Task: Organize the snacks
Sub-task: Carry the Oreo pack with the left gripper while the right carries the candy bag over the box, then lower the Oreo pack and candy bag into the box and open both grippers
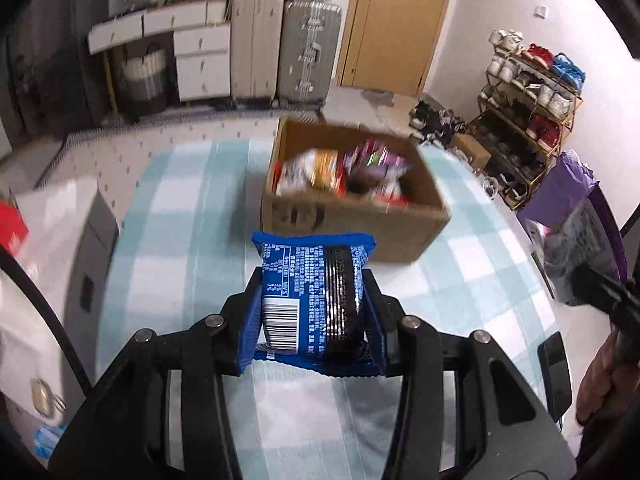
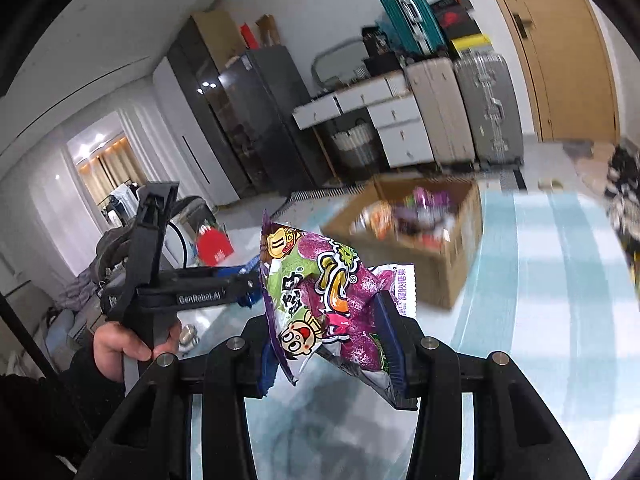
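"GenRobot.AI" on left tool (image 2: 248, 280)

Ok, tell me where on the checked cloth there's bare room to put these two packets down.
The checked cloth is bare left of the cardboard box, up to the grey case at the cloth's left edge, and in front of the box, under the blue packet. Right of the box is bare too. The box itself is crowded with snacks; a phone sits near the right edge.

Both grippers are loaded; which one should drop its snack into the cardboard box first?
Left, probably: its left gripper, clamping the blue biscuit packet, faces the brown cardboard box squarely, while the right's view shows it off to one side.
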